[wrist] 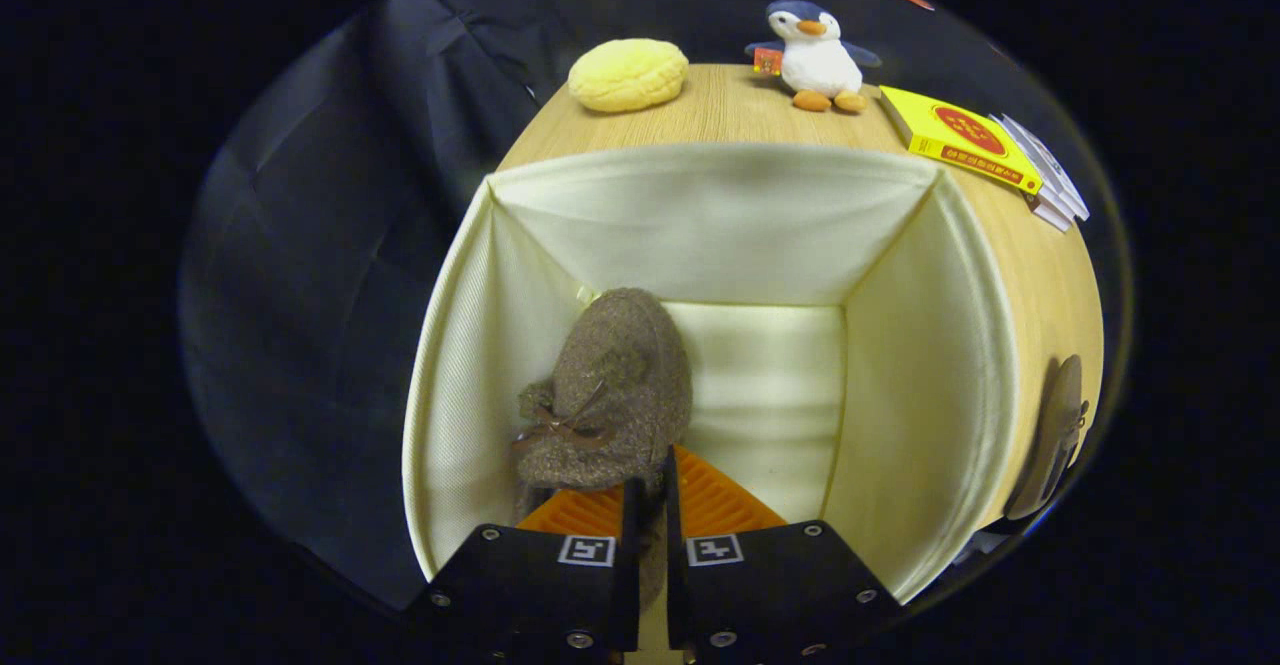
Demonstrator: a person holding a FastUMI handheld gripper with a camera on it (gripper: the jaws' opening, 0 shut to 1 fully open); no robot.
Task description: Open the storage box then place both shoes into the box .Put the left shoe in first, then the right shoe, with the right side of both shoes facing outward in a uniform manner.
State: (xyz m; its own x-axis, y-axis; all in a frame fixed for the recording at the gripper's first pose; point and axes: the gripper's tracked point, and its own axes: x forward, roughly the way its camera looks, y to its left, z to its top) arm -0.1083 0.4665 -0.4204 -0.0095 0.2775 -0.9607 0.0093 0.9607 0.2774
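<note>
Looked down into the open storage box, cream fabric walls standing up on all sides, pale floor showing ahead. Found the hand-held gripper at the near wall of the box, fingers drawn almost together with only a narrow gap between them. Pinched in that gap: the heel end of a brown felt shoe, both fingers pressed against its thin rear edge. Stretched away from the fingertips, that shoe, toe pointing toward the far wall, lying along the box's left side with its body close to the left fabric wall. Carried a small brown bow on top, just ahead of the fingertips and slightly left. Left the right half of the box floor bare, ahead and right of the fingers.

Spotted the second shoe outside the box, well to the right of the fingers, lying on the wooden tabletop beside the box's right wall, same brown felt, seen at a steep angle near the table's edge.

Beyond the box, on the far part of the tabletop: a yellow bun-shaped cushion ahead and left, a plush penguin straight beyond, upright, and a yellow book farther right atop a stack of paler books.
</note>
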